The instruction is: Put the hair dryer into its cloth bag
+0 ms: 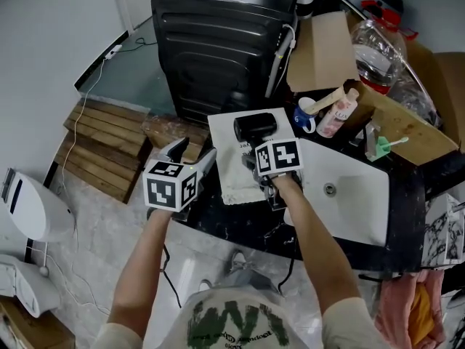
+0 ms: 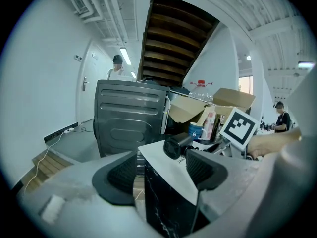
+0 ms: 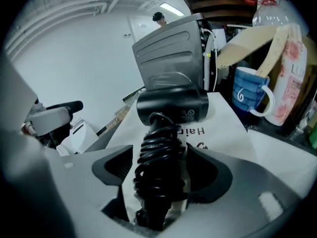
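Right gripper [image 3: 161, 170] fingers [image 3: 116, 170] gape wide around the dryer's [image 3: 172, 105] cord-wrapped handle, on the bag [image 3: 225, 133]. Left gripper [image 2: 163, 171] open, empty.

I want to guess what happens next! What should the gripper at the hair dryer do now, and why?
Probably close the right gripper on the cord-wrapped handle of the hair dryer. Its jaws stand open either side of that handle, and the dryer lies on top of the cloth bag, so it likely needs lifting off first.
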A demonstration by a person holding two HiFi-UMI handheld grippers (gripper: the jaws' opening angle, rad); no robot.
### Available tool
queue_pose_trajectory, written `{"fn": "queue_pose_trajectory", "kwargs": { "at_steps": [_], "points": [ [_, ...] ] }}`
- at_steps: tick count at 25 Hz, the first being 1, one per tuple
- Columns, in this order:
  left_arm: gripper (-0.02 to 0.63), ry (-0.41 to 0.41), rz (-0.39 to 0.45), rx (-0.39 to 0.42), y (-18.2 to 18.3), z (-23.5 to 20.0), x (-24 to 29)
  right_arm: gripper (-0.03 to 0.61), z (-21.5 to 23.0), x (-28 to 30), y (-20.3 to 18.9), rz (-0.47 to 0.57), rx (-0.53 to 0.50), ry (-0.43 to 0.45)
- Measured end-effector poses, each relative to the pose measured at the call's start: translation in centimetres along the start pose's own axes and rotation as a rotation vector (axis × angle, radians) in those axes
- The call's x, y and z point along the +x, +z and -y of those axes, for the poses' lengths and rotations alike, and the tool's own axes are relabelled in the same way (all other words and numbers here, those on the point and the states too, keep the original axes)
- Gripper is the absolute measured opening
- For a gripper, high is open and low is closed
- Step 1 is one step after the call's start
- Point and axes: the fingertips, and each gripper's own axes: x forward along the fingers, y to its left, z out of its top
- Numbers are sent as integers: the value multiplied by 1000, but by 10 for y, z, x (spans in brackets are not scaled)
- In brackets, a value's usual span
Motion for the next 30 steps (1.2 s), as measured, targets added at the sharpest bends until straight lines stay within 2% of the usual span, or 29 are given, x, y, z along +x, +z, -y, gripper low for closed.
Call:
{"fn": "queue_pose_trajectory", "kwargs": {
  "at_steps": [3, 9, 12, 19, 23, 30],
  "points": [
    [313, 5, 0, 1, 0, 0, 0, 300, 6, 1, -2, -22, 7, -32],
    [313, 15, 0, -2, 2, -2, -3, 291, 5, 4, -4, -62, -57, -86],
    [313, 19, 1, -2, 3, -2, -5, 278, 6, 4, -3, -62, -57, -93],
    [313, 16, 7, 11, 6, 0, -15, 259, 6, 2, -3, -59, -44, -67],
    [313, 13, 7, 15, 3, 2, -22, 256, -3, -5, -7, -60, -23, -1],
    [313, -5, 21, 27, 3, 5, -37, 256, -17, -25, -10, 2, -24, 24]
  ]
}}
